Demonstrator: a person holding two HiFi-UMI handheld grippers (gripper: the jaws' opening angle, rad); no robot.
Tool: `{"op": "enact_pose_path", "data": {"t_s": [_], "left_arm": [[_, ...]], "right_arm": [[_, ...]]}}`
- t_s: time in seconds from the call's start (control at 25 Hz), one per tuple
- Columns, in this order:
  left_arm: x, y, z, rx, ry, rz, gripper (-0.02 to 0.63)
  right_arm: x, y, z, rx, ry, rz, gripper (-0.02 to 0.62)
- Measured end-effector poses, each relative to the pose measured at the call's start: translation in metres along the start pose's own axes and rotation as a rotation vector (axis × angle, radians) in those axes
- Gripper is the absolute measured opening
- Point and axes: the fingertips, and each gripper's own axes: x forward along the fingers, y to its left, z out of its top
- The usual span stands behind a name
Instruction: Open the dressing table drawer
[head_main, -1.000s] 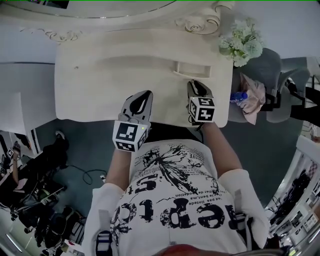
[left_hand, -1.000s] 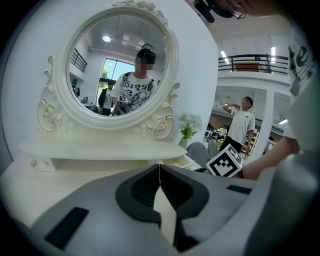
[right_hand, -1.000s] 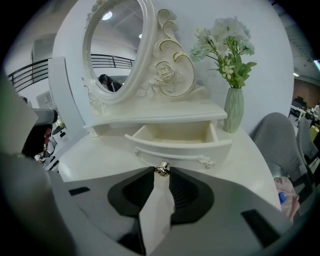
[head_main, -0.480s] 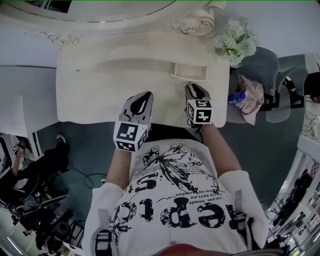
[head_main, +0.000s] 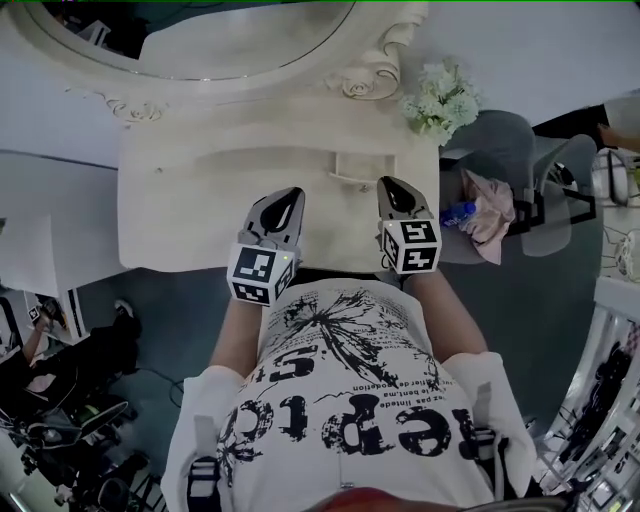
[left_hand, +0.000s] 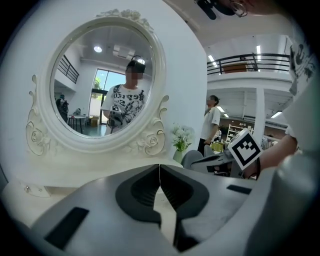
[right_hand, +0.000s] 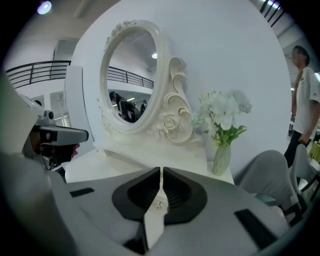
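Observation:
The cream dressing table (head_main: 190, 215) stands right in front of me, under an oval mirror (head_main: 240, 40). A small drawer (head_main: 360, 166) juts slightly from the raised back shelf. My right gripper (head_main: 392, 184) is shut, its tips just right of and nearer than that drawer. In the right gripper view the jaws (right_hand: 161, 172) meet, and a tiny knob (right_hand: 159, 204) shows through the slot below them; I cannot tell if they touch. My left gripper (head_main: 285, 198) hovers shut over the tabletop, and in its own view (left_hand: 159, 167) it holds nothing. Another knob (head_main: 157, 170) sits on the shelf's left.
A vase of white flowers (head_main: 438, 100) stands on the table's right back corner. Beside the table is a grey chair (head_main: 505, 150) with a pink cloth (head_main: 487, 215) and a bottle (head_main: 455, 212). A person (left_hand: 212, 122) stands in the background.
The head view has shifted, so the table sits lower and more to the left. My right gripper now lies further right of the small drawer. The left gripper has barely moved.

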Motion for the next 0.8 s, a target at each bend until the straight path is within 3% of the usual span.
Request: {"op": "enact_pose_path", "data": {"t_s": [0.2,0.44,0.8], "left_arm": [[0.006,-0.003,0.032,0.035,-0.056,-0.015,0.02],[0.005,0.002,0.061,0.047,-0.111,-0.012,0.019],[0.007,0.0,0.07,0.068,-0.121,-0.013,0.02]], "right_arm": [[-0.02,-0.001,0.045,0.063,-0.144,0.053,0.017],[-0.049,0.005,0.088,0.007,-0.294,0.055,0.017],[-0.055,0.006,0.094,-0.007,-0.325,0.045,0.017]]}}
